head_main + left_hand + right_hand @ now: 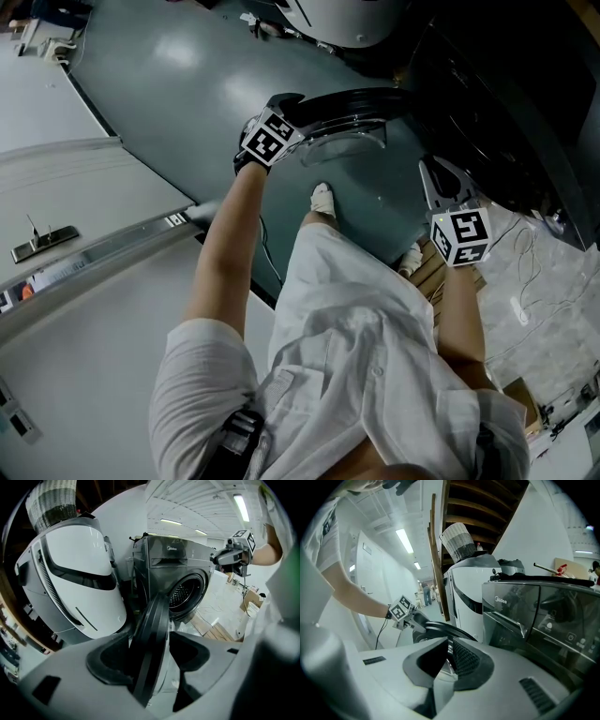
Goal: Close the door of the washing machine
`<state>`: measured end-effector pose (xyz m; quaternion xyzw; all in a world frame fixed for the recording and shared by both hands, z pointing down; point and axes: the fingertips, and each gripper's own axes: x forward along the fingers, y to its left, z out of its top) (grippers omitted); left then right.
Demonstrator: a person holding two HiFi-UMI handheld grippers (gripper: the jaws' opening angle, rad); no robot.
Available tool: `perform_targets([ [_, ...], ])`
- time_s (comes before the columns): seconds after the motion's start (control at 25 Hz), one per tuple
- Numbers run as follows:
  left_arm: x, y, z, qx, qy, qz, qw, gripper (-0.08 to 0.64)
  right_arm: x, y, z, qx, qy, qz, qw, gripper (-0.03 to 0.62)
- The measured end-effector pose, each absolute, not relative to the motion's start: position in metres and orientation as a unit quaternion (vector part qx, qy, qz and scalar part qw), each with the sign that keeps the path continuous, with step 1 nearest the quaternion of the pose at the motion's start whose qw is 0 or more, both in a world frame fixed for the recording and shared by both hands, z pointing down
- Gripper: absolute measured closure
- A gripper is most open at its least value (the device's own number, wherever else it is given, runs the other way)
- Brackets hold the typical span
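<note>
The dark grey front-loading washing machine [178, 564] [525, 611] stands with its round door [352, 103] swung wide out from the drum opening [185, 592]. My left gripper [292, 101] [151, 637] straddles the door's black outer rim [152, 630]. The rim sits between the jaws, and a slim gap shows at the right pad [192, 653]. My right gripper [433, 173] [449, 644] hovers apart in front of the machine. Its pads nearly meet and hold nothing. It points toward the door [440, 627], and the left gripper [401, 613] shows beyond it.
A large white rounded appliance [75, 573] [464, 588] stands right beside the washer. A wooden pallet [431, 267] and crumpled white sheeting [534, 281] lie under and in front of the machine. A cable [267, 253] trails over the grey floor by the person's foot [322, 197].
</note>
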<state>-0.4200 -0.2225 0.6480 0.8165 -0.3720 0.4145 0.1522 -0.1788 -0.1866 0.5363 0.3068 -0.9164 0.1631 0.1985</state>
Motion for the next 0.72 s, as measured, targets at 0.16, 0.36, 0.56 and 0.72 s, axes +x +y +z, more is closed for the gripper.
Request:
perform_targets([
  [0.16, -0.411, -0.205, 0.649, 0.810, -0.380, 0.418, 0.159, 0.284, -0.171, -0.180, 0.531, 0.303, -0.919, 0.160, 0.193, 0.558],
  [0.36, -0.393, -0.180, 0.648, 0.803, -0.393, 0.414, 0.174, 0.285, -0.150, -0.168, 0.519, 0.303, -0.922, 0.154, 0.186, 0.558],
  [0.56, -0.367, -0.154, 0.648, 0.796, -0.403, 0.413, 0.185, 0.288, -0.121, -0.154, 0.512, 0.303, -0.923, 0.153, 0.183, 0.558],
  [0.72, -0.347, -0.137, 0.649, 0.792, -0.413, 0.404, 0.195, 0.304, -0.101, -0.143, 0.510, 0.304, -0.923, 0.153, 0.181, 0.558],
])
